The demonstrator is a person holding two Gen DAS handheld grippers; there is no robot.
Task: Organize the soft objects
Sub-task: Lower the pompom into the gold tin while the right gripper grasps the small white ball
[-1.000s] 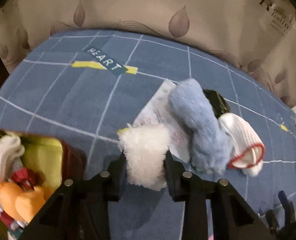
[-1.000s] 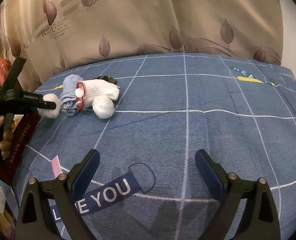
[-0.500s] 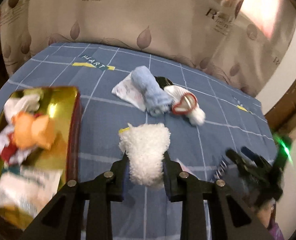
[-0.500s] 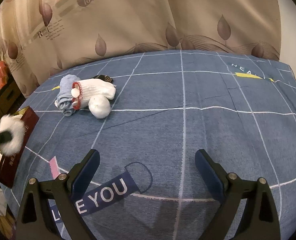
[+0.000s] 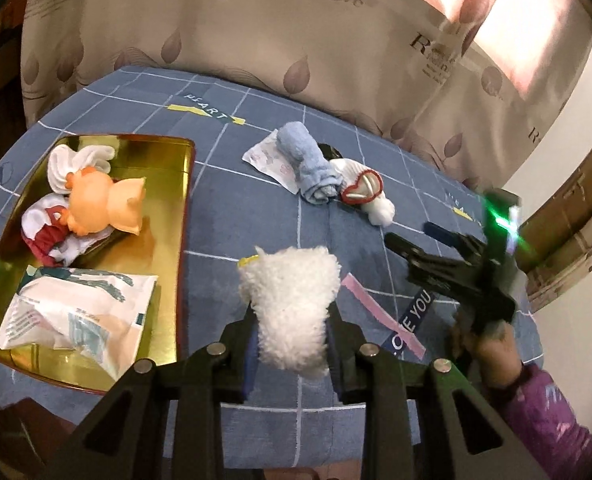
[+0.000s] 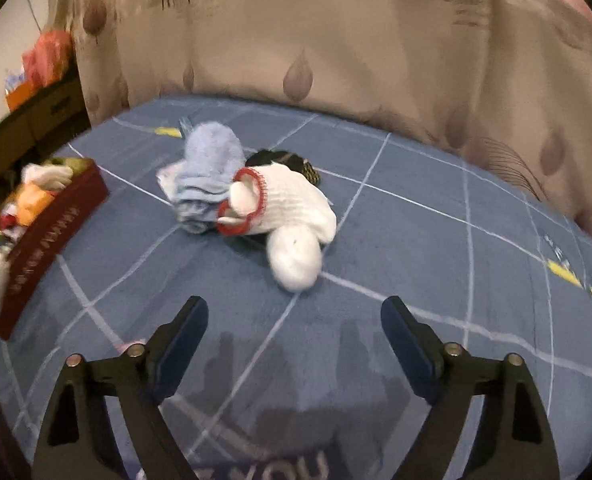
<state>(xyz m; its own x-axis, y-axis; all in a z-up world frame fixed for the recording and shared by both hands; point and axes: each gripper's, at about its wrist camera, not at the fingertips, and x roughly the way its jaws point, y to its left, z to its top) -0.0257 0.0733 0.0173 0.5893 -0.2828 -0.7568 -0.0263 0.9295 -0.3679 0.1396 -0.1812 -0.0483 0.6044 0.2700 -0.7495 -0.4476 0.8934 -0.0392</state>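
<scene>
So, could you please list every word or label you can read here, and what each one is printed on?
"HEART": bedsheet, teal strip.
"OVE YOU": bedsheet, navy strip; first letter hidden.
"YOU": bedsheet, left edge.
"love": curtain, round emblem.
"R": curtain; smaller lines beneath unreadable.
Red box side lettering: blurred.
White packet print: unreadable.

A home bedroom, most likely: a bed covered in a blue grid-patterned sheet (image 5: 256,200) printed with words, beige leaf-print curtains (image 5: 256,32) hanging behind it, socks (image 6: 292,208) lying on the sheet, and blurred cardboard boxes (image 6: 24,120) stacked at one side.
</scene>
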